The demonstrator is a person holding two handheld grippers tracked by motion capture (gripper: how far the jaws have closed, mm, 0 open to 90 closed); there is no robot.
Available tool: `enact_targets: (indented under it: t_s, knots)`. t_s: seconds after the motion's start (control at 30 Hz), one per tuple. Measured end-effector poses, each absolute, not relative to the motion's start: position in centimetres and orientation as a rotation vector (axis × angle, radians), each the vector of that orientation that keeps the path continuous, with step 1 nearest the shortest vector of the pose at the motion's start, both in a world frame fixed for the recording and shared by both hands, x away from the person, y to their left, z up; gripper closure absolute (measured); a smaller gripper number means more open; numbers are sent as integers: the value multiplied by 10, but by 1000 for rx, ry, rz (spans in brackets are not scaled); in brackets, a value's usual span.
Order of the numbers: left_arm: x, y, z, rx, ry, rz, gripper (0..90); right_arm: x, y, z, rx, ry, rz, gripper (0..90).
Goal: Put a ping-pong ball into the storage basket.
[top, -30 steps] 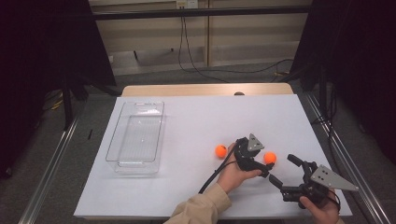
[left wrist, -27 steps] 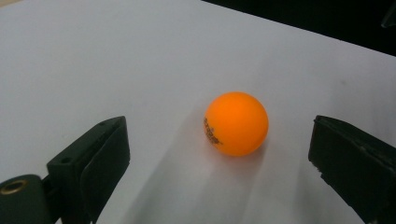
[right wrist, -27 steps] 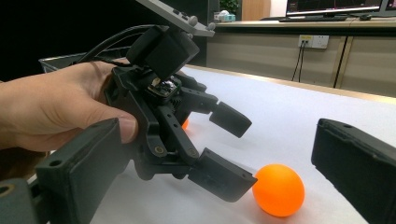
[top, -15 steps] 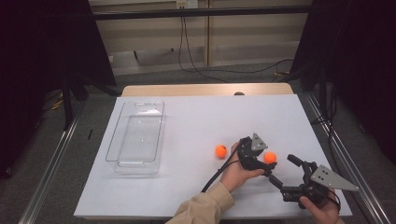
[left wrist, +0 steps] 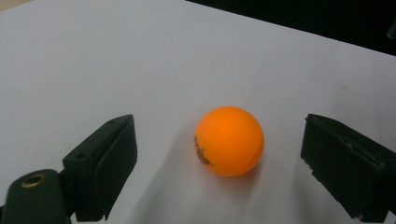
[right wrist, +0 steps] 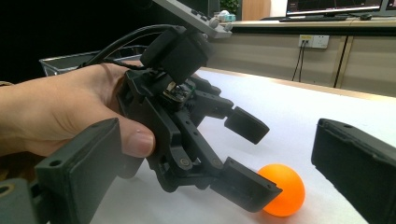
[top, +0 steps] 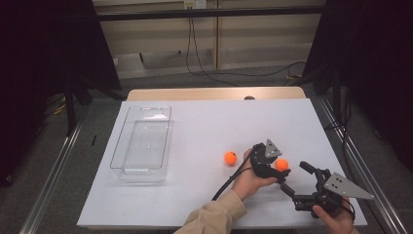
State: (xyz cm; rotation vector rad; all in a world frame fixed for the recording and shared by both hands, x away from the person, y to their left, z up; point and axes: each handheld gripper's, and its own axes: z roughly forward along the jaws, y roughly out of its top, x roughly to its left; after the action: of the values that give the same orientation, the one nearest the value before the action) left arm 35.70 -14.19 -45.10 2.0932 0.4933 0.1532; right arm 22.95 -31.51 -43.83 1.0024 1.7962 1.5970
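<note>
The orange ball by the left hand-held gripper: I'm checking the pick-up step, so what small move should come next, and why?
Probably keep closing the left hand-held gripper on the orange ball. Its jaws have just been closing, the ball sits on the white table between them, and gaps remain on both sides, so the pads do not press it yet. The clear tray looks like the likely destination afterwards.

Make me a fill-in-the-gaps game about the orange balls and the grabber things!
1. There are ___ orange balls on the white table.
2. The ball between the left gripper jaws rests on the ___.
3. The clear plastic tray holds ___ balls.
4. The other ball lies between the tray and the ___ gripper.

Missing words: two; table; no; left
</note>
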Motion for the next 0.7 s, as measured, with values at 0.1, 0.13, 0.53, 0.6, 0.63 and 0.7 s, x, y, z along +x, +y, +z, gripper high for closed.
enact_targets:
  t_s: [0.1,0.13,0.53,0.6,0.63,0.7]
  knots:
    - [358,-142,-451,2092,493,145,136,230,-315,-438,1002,1797,1597,19]
    - [358,-143,-451,2092,491,143,141,229,-315,-438,1002,1797,1598,19]
    - [360,-150,-454,2134,479,104,251,230,-315,-438,1000,1795,1598,19]
    - [360,-151,-454,2152,467,108,269,230,-316,-438,1002,1794,1598,19]
    - [360,-152,-455,2155,474,109,284,230,-316,-438,1002,1794,1599,19]
    - [360,-152,-456,2157,478,102,306,230,-316,-438,1001,1795,1598,19]
